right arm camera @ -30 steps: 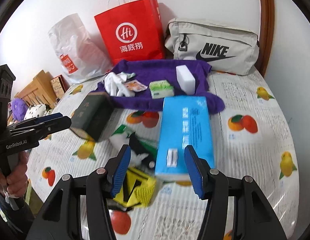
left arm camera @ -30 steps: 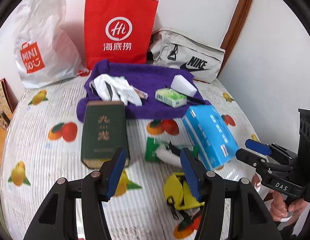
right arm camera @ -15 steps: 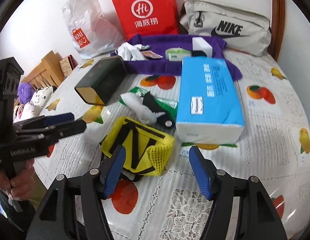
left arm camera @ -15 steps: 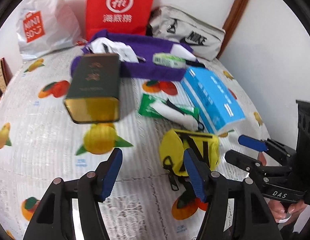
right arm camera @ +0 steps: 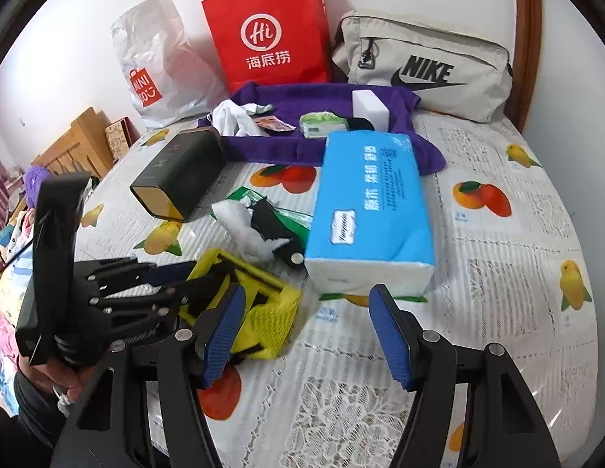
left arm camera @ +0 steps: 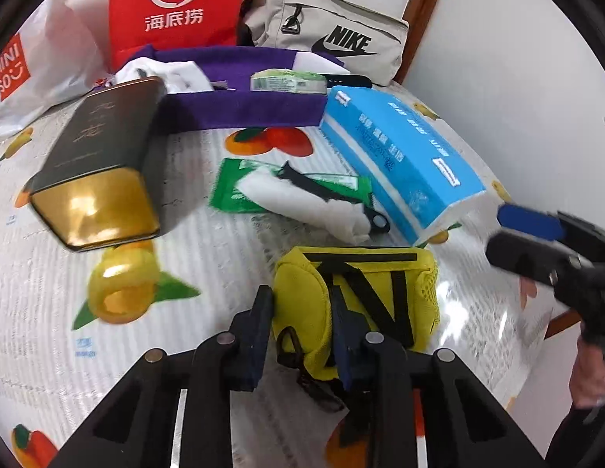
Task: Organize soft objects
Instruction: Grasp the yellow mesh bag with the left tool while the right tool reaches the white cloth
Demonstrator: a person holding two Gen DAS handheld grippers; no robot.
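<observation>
A yellow mesh pouch with black straps [left arm camera: 365, 292] lies at the table's near edge. My left gripper [left arm camera: 302, 335] is shut on its left end; it shows in the right wrist view [right arm camera: 185, 288] gripping the pouch [right arm camera: 263, 308]. My right gripper [right arm camera: 306, 335] is open and empty, just in front of a blue tissue pack [right arm camera: 370, 210]. It appears at the right of the left wrist view [left arm camera: 528, 234]. A purple towel [left arm camera: 244, 105] at the back holds a white cloth [right arm camera: 236, 117], a small green pack [left arm camera: 289, 80] and a white block [right arm camera: 368, 107].
A dark green box with a gold end [left arm camera: 96, 163] lies left. A green wipes packet with white tissue and a black strap [left arm camera: 302, 191] lies mid-table. A red paper bag [right arm camera: 269, 31], white Miniso bag [right arm camera: 154, 62] and beige Nike bag [right arm camera: 423, 66] stand against the wall.
My left gripper has moved forward and down to the yellow pouch and closed on its end. My right gripper has drawn back a little and stays open.
</observation>
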